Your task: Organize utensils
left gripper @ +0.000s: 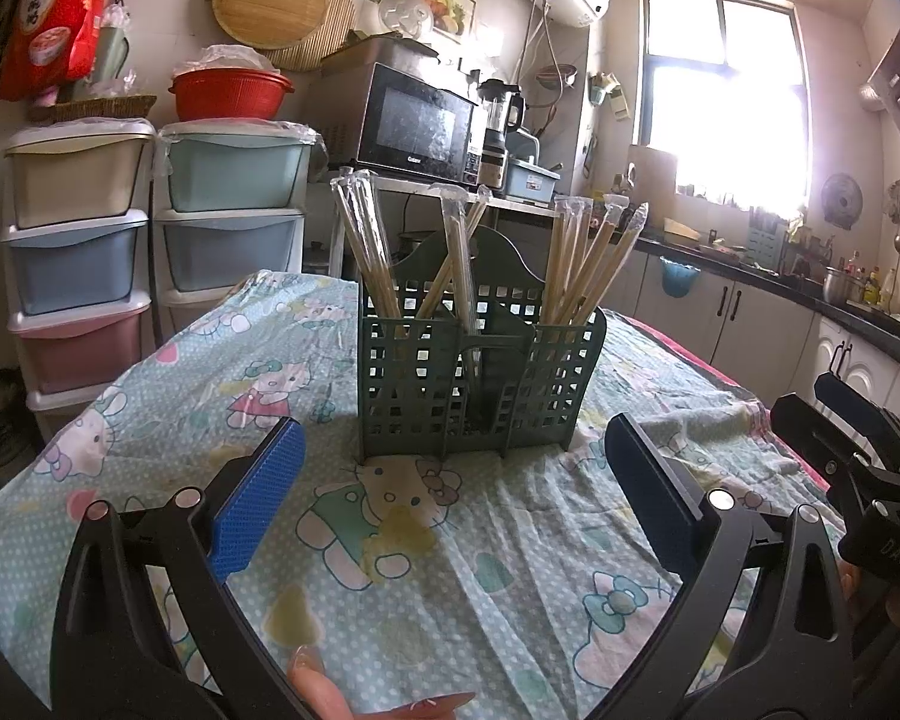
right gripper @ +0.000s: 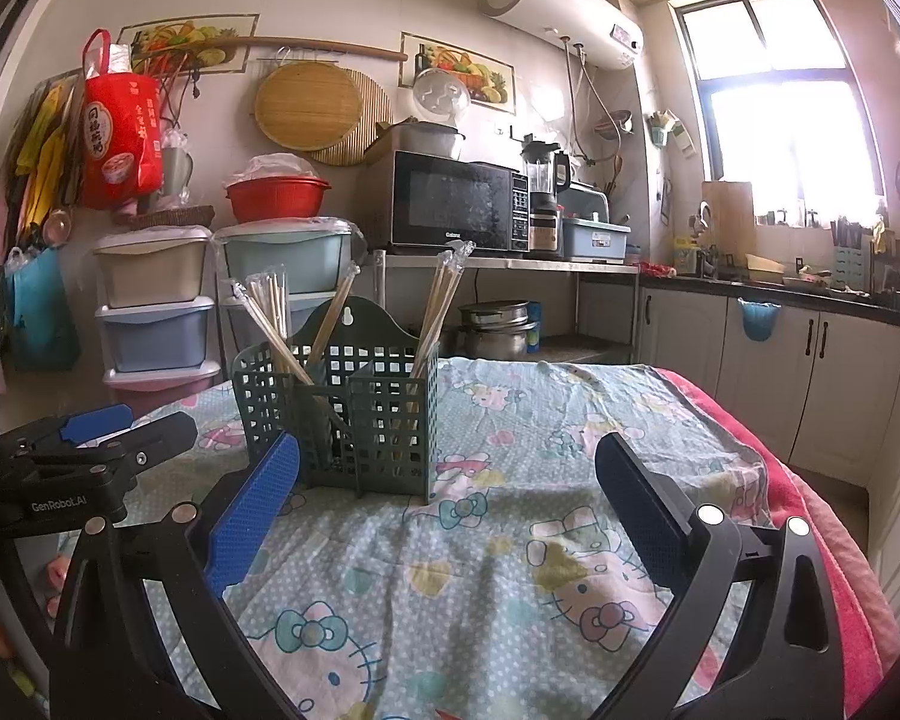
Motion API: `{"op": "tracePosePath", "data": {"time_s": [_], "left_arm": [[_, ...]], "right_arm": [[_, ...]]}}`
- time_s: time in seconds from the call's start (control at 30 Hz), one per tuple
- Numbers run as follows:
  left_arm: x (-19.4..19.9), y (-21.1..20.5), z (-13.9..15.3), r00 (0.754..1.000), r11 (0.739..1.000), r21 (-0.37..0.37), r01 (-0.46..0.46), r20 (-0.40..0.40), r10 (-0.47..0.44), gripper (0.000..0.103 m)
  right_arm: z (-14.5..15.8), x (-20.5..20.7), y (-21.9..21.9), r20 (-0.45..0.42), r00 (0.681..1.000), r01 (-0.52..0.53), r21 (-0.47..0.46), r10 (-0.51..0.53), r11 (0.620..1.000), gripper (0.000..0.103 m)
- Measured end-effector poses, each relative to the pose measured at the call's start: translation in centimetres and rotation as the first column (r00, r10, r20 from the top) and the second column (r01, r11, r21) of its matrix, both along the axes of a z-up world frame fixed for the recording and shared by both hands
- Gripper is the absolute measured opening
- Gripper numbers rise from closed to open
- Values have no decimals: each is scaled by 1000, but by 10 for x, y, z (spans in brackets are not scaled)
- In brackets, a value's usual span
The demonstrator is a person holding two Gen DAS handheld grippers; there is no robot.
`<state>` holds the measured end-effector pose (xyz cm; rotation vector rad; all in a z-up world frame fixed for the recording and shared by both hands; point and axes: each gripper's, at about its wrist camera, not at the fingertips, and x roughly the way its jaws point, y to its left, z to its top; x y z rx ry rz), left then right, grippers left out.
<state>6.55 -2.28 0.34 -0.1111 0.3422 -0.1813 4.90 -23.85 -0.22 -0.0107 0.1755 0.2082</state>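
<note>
A green lattice utensil holder (left gripper: pixel 480 384) stands upright on the cartoon-print tablecloth (left gripper: pixel 450 570); it also shows in the right wrist view (right gripper: pixel 354 414). Several wrapped chopsticks (left gripper: pixel 588 252) stand in its compartments, also seen from the right wrist (right gripper: pixel 432 306). My left gripper (left gripper: pixel 450 492) is open and empty, just in front of the holder. My right gripper (right gripper: pixel 444 492) is open and empty, in front and to the right of the holder. It shows at the right edge of the left wrist view (left gripper: pixel 840 414), and the left gripper shows at the left of the right wrist view (right gripper: pixel 96 426).
Stacked plastic drawers (left gripper: pixel 78 252) stand beyond the table's left side. A microwave (right gripper: pixel 456 204) sits on a shelf behind the table. Kitchen counter and cabinets (right gripper: pixel 780 348) run along the right. A pink blanket edge (right gripper: pixel 810 510) hangs at the table's right side.
</note>
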Motion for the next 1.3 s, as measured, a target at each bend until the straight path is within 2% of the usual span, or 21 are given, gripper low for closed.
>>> {"op": "tracePosePath", "data": {"time_s": [1.3], "left_arm": [[3,-3,-6,1000,1000,7,1,-10,-1,92]], "right_arm": [[0,-1,-1,1,1000,2,3,-2,1000,96]]}}
